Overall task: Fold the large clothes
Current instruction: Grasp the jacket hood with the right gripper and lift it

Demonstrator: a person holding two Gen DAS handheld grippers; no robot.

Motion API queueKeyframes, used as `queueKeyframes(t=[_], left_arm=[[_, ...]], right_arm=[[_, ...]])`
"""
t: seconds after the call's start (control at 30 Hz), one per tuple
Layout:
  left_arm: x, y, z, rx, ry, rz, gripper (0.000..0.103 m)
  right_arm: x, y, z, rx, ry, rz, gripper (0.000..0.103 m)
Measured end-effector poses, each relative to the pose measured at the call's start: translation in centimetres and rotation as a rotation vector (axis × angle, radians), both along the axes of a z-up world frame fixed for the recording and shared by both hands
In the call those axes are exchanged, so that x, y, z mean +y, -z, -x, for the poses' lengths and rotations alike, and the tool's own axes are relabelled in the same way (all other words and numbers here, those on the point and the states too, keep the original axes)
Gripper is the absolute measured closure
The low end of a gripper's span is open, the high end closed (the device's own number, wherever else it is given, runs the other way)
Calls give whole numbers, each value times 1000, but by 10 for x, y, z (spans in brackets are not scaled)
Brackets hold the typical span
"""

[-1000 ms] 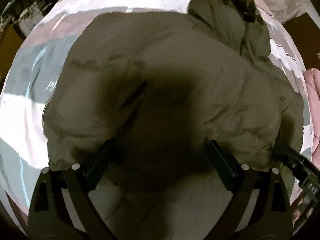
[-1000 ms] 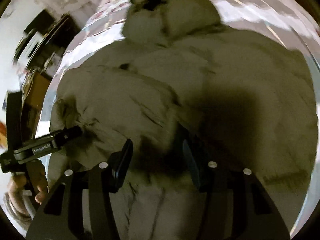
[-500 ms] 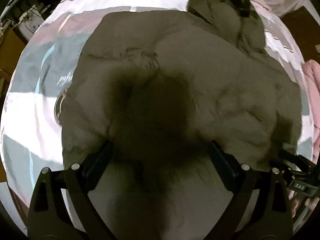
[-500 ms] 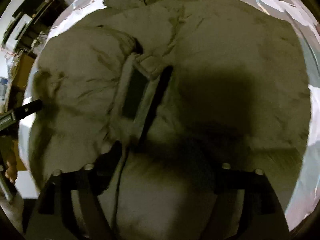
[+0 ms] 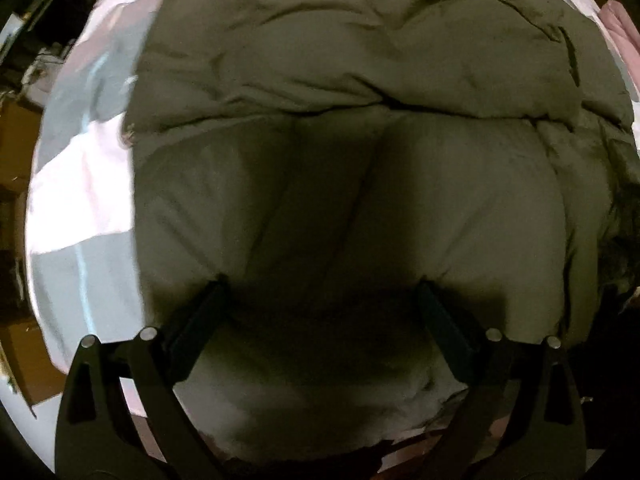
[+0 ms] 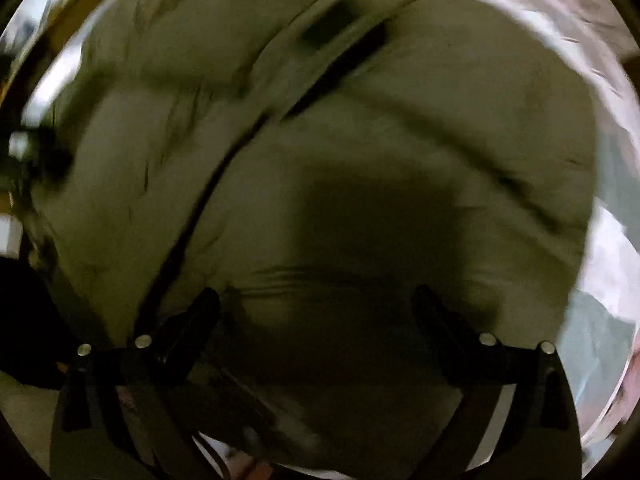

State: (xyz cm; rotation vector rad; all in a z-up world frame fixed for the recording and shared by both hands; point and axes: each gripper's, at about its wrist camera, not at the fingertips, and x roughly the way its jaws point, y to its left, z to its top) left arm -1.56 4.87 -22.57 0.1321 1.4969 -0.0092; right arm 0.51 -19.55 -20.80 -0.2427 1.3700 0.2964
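Note:
An olive puffer jacket (image 5: 360,128) lies spread on a bed and fills both wrist views. A fold edge crosses it in the left wrist view. My left gripper (image 5: 322,296) hangs just over the jacket's near part, jaws wide, nothing between the pads. In the right wrist view the jacket (image 6: 360,160) is blurred; a dark seam runs diagonally and a dark patch sits near the top. My right gripper (image 6: 316,300) is over the jacket, its jaws opening wide, only the jacket's surface beneath them, not pinched.
A pale pink, grey and white checked bedspread (image 5: 80,200) shows at the left of the jacket, and again at the right (image 6: 600,280) in the right wrist view. Brown furniture (image 5: 16,140) stands beyond the bed's left edge. A pink cloth (image 5: 624,28) lies at the far right.
Both grippers have moved across and closer to the jacket, which now fills the views; the hood has left the frames. The right gripper's jaws have spread from half closed to wide.

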Motion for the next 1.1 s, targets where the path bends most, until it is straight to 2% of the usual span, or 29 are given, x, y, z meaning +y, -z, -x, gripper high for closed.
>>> queueKeyframes(t=[0.07,0.1,0.17,0.23,0.33,0.37,0.4,0.43,0.5,0.53,0.6,0.7,0.73,0.8,0.83,0.9,1.0,1.03,1.1], left_arm=[[13,13,7,51,-37,-28,2],[19,20,9,70,-47,-26,2],[24,24,11,79,-52,-14,2],[26,19,12,62,-55,-2,2],[30,2,14,3,-58,22,2],[31,5,15,6,-65,-17,2],[33,15,17,51,-77,-37,2],[33,21,14,83,-85,-22,2],[33,21,12,81,-91,-23,2],[32,14,10,68,-95,-14,4],[33,-15,0,-24,-124,69,4],[33,-57,-5,-138,-148,172,2],[33,-66,-9,-151,-152,195,2],[25,-79,-24,-160,-135,235,2],[2,-80,-36,-174,-120,236,2],[-10,-85,-61,-244,-90,236,2],[-10,-74,-115,-372,-137,180,2],[-18,-64,-130,-364,-154,173,2],[-17,-28,-163,-271,-224,143,2]], right_arm=[[-27,14,-1,24,114,110,7],[-41,37,0,81,159,212,7],[-39,50,2,103,132,217,6],[-31,41,3,82,84,227,7],[-41,21,-1,58,146,119,7],[-45,20,-3,61,173,101,7],[-47,29,-5,87,188,136,7],[-43,38,-5,109,171,177,7],[-31,41,-7,102,126,212,7],[-28,35,-9,89,119,204,7],[-24,12,-18,20,133,137,7],[-19,-35,-36,-125,185,13,7],[-39,-51,-28,-156,190,-42,7],[-35,-65,-32,-187,182,-131,7],[-25,-68,-41,-211,177,-156,7],[-23,-73,-62,-251,177,-165,7],[-8,-62,-113,-261,189,-247,9],[-1,-50,-131,-248,208,-228,10],[18,-20,-158,-200,228,-169,11]])
